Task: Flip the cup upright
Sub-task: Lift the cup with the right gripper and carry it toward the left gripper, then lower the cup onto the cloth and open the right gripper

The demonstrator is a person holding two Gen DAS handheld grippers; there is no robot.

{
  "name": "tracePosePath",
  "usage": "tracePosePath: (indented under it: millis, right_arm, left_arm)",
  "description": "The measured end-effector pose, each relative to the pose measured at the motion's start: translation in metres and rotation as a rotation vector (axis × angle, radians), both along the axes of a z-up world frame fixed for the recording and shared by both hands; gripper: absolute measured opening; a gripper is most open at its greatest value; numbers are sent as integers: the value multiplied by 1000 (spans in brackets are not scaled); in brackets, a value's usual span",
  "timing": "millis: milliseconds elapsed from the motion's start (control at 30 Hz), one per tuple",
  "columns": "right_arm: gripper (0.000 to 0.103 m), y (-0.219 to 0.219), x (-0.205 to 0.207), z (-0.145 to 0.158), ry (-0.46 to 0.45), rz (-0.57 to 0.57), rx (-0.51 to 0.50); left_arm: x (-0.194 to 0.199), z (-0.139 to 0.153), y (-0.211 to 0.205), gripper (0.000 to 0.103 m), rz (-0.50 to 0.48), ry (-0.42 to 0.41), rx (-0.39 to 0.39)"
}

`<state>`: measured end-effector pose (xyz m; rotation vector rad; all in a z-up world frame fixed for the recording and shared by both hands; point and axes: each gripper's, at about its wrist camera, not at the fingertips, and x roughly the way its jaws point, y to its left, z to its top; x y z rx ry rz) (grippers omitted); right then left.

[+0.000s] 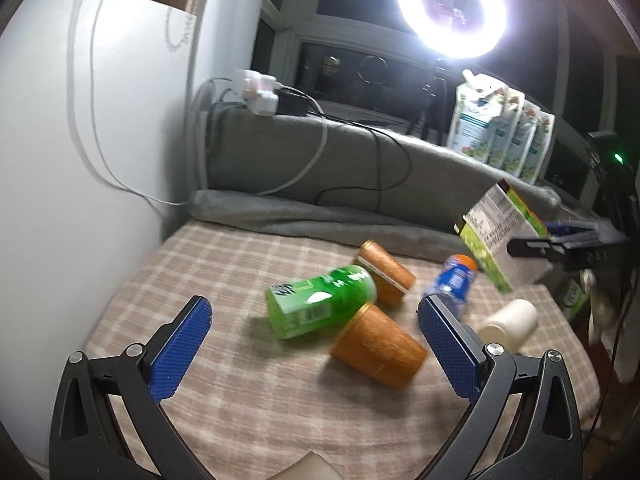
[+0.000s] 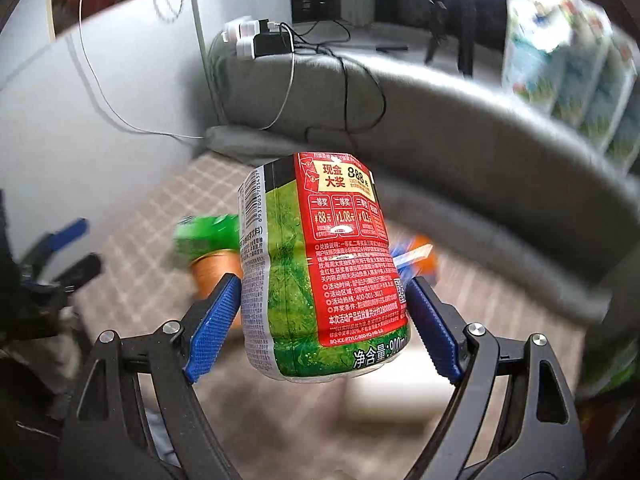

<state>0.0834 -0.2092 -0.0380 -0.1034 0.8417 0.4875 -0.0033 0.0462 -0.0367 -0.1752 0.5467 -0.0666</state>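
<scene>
Two orange-brown cups lie on their sides on the checked cloth: a near one [image 1: 379,347] and a far one [image 1: 385,273]. A cream cup [image 1: 510,322] lies on its side at the right. My left gripper [image 1: 316,316] is open and empty, its fingers either side of the near orange cup and a little short of it. My right gripper [image 2: 322,308] is shut on a large green and red labelled bottle [image 2: 320,264] and holds it in the air; it also shows in the left wrist view [image 1: 500,236].
A green bottle [image 1: 320,300] lies against both orange cups. A blue bottle with an orange cap [image 1: 454,278] lies behind. A grey folded blanket [image 1: 360,184] borders the far edge. Refill pouches [image 1: 500,128] and a ring light [image 1: 454,8] stand behind. A white wall [image 1: 80,140] is at left.
</scene>
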Motion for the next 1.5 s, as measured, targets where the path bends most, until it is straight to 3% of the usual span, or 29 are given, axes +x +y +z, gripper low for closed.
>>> tracePosePath:
  millis: [267, 633, 967, 1200, 1300, 1500]
  right_arm:
    - [86, -29, -41, -66, 262, -149, 303]
    - [87, -34, -48, -112, 402, -260, 405]
    - [88, -29, -47, -110, 370, -234, 372]
    - [90, -48, -69, -87, 235, -237, 283]
    - [90, -63, -85, -77, 166, -276, 239]
    - [90, -98, -102, -75, 145, -364, 252]
  left_arm:
    - [-1, -9, -20, 102, -104, 74, -65]
    - [8, -31, -51, 102, -244, 228, -167]
    - [22, -45, -65, 102, -310, 346, -267]
    - [31, -53, -73, 102, -367, 426, -348]
    - [35, -56, -79, 102, -391, 458, -388]
    - [46, -62, -93, 102, -406, 516, -441]
